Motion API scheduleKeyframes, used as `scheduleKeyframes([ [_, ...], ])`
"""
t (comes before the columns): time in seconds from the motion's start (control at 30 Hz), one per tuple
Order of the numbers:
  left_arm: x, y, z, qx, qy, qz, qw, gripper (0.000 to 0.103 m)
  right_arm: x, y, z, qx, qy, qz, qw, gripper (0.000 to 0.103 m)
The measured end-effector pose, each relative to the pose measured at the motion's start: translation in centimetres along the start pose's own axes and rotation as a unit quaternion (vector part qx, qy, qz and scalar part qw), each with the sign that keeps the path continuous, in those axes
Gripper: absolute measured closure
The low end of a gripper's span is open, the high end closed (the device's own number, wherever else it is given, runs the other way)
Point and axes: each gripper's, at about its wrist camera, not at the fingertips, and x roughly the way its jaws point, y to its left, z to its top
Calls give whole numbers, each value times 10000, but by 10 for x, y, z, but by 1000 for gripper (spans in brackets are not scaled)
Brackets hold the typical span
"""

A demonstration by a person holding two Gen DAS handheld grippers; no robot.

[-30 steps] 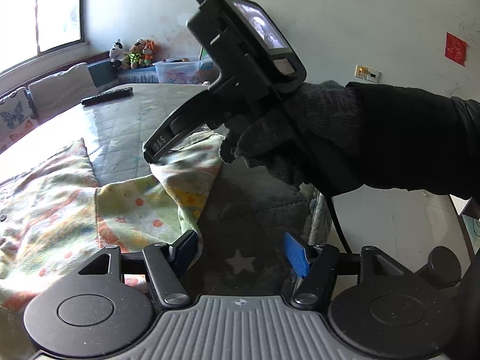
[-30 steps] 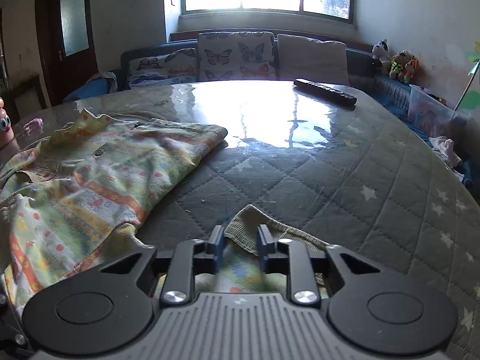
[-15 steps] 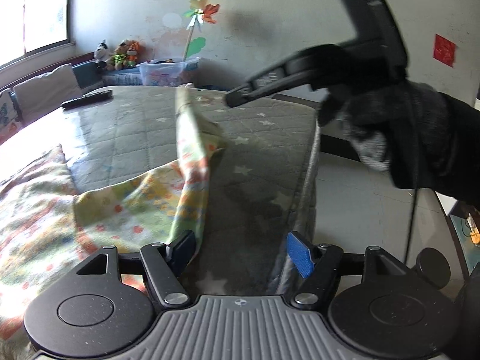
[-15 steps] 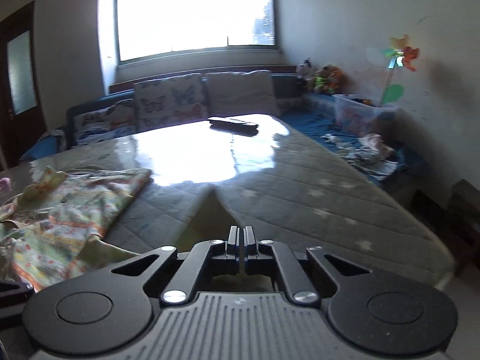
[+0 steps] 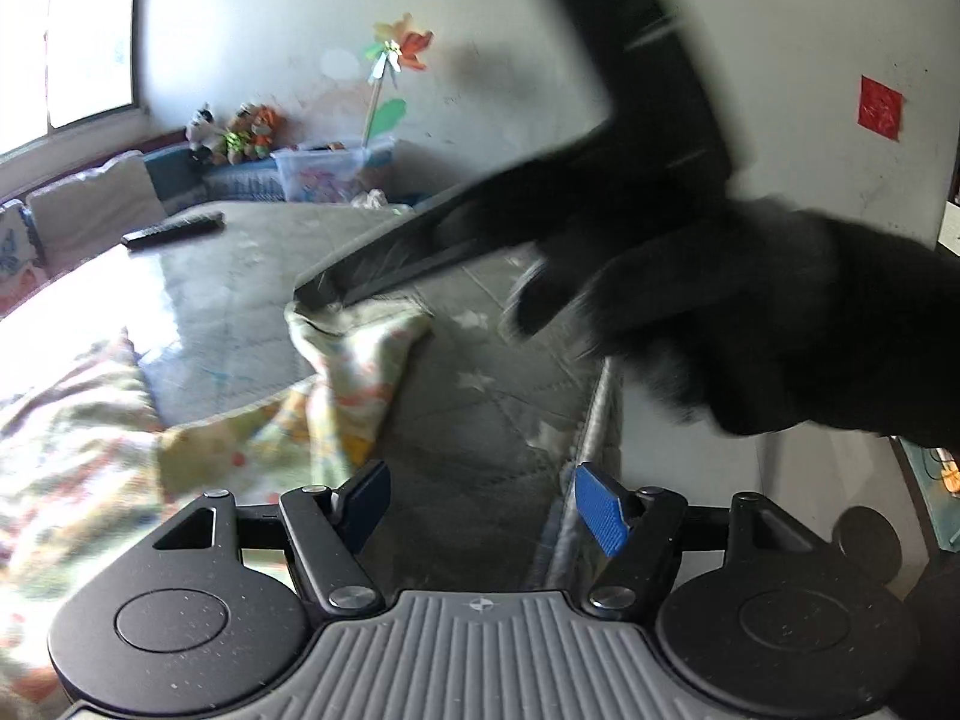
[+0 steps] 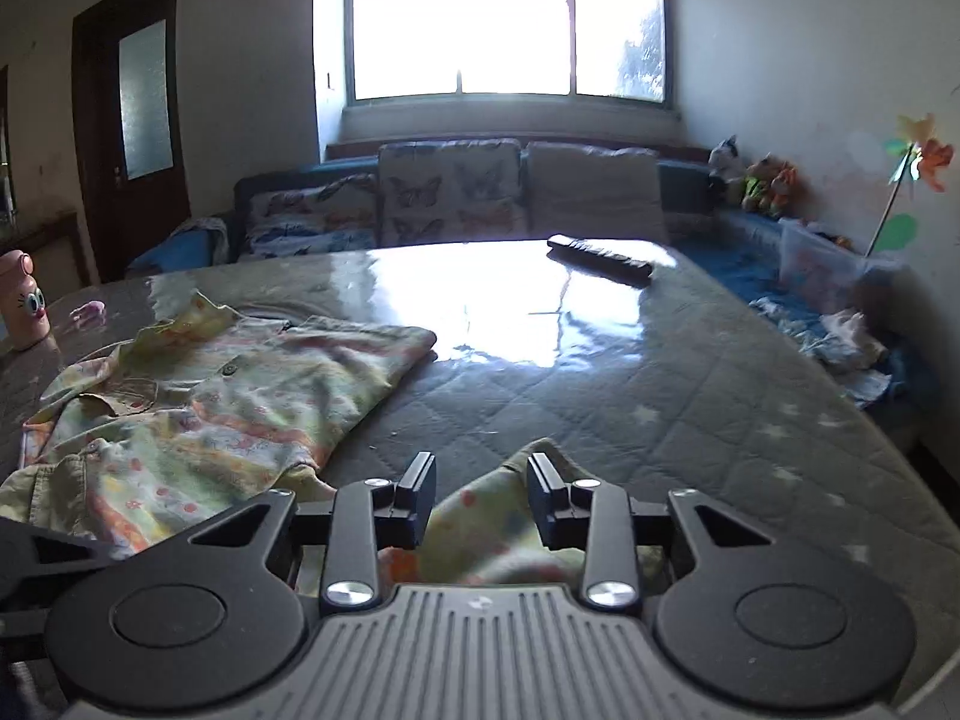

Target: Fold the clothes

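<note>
A pastel patterned shirt (image 6: 240,396) lies spread on the grey quilted table (image 6: 600,408), collar to the left. One sleeve (image 6: 486,516) rises in a slack peak between the fingers of my right gripper (image 6: 483,489), whose jaws are opening; the cuff leans near the right finger (image 6: 543,492) and is not pinched. In the left wrist view the same sleeve (image 5: 360,354) droops under the blurred right gripper (image 5: 318,294), held by a black gloved hand (image 5: 750,312). My left gripper (image 5: 483,504) stands open near the table's edge, its blue pads (image 5: 600,510) holding nothing.
A black remote control (image 6: 600,261) lies at the table's far side. A pink bottle (image 6: 21,300) stands at the far left. Sofa cushions (image 6: 450,192), plush toys (image 6: 762,180) and a plastic box (image 6: 822,264) lie beyond. The table's edge (image 5: 591,420) drops off to the right.
My right gripper, shut on the sleeve and pulling it up taut half a second ago, has spread its jaws; the sleeve now sags. My left gripper has stayed open in place.
</note>
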Motion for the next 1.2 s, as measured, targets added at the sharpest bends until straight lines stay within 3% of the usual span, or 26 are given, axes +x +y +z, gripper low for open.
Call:
scheduleKeyframes([
  [0.17, -13, 14, 4, -111, -181, 315, 9993, 31, 48, -1, -6, 90, 517, -82, 9986, 66],
  [0.23, -15, 22, 5, -250, -181, 445, 9985, 31, 53, -3, -11, 148, 606, -142, 9980, 81],
  [0.3, -13, 30, 6, -421, -137, 477, 9979, 31, 41, -6, -14, 211, 498, -251, 9982, 97],
  [0.57, 10, 40, 4, -653, 167, 252, 9974, 31, -40, -38, -30, 782, 81, -743, 9941, 100],
  [0.73, 11, 29, -4, -582, 252, 13, 9980, 30, -68, -50, -50, 1099, 361, -1200, 9860, 94],
  [0.87, 16, 25, -9, -493, 308, -82, 9983, 29, -79, -47, -53, 898, 135, -1560, 9836, 89],
  [0.93, 17, 23, -10, -474, 325, -52, 9983, 29, -76, -46, -47, 826, 47, -1298, 9881, 81],
  [1.07, 9, 27, -8, -554, 215, 118, 9982, 29, -39, -41, -43, 896, 417, -427, 9942, 68],
  [1.2, -4, 46, -3, -679, 33, 485, 9965, 28, -9, -35, -44, 734, 700, -299, 9944, 67],
])
